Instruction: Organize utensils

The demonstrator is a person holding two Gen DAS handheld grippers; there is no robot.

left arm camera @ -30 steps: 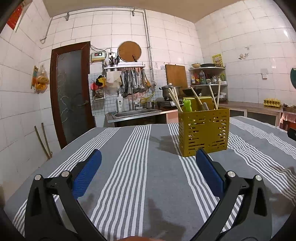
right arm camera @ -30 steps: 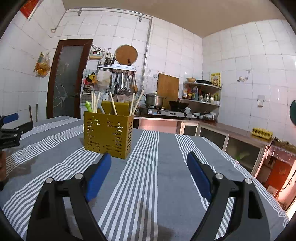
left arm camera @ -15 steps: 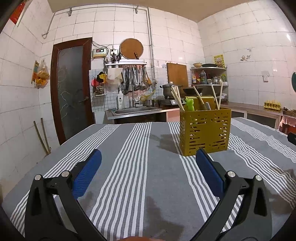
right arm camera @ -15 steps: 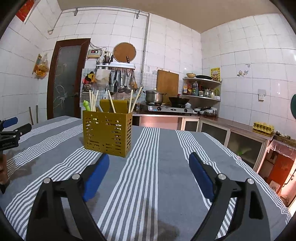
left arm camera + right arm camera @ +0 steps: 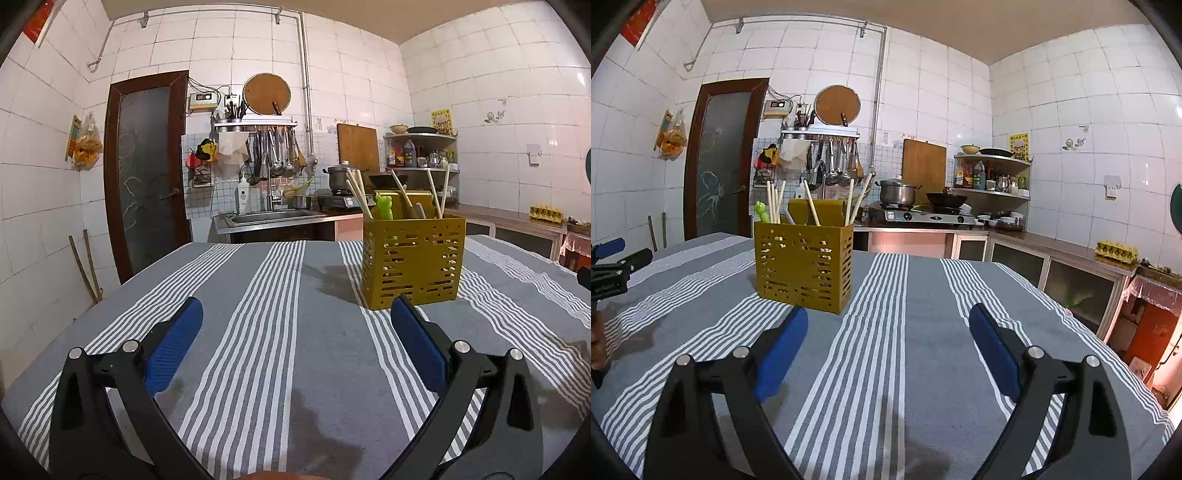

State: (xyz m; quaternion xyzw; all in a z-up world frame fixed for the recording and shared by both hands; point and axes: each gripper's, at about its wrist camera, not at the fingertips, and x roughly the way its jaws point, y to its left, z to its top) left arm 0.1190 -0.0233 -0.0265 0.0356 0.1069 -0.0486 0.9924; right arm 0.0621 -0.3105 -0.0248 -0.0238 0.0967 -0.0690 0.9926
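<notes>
**Mustard-yellow caddy upright on the striped cloth, both tongs spread and empty**

Mustard-yellow and perforated, the utensil holder [image 5: 413, 263] stands upright on the grey tablecloth [image 5: 258, 314] with white stripes. Wooden chopsticks [image 5: 357, 194] lean out of its top at several angles, and a small green figure-topped piece [image 5: 384, 208] pokes up at its left side; what sort of utensil that is cannot be told from here.

The left gripper [image 5: 295, 317] hangs just above the cloth with its blue pads [image 5: 173, 345] wide apart and nothing between them. The holder sits ahead of it and to the right, just beyond the right-hand pad.

The right gripper [image 5: 888, 325] is likewise spread and empty above the cloth. From its view the holder [image 5: 803, 267] is ahead and to the left, close to the left pad tip but not touching it. The left gripper [image 5: 613, 266] shows at the far left edge, well apart from the holder.

Behind the table are a sink [image 5: 273, 216], a gas stove [image 5: 923, 216] with a pot [image 5: 897, 192] and a dark wok [image 5: 946, 200], and a wooden door [image 5: 147, 166].
</notes>
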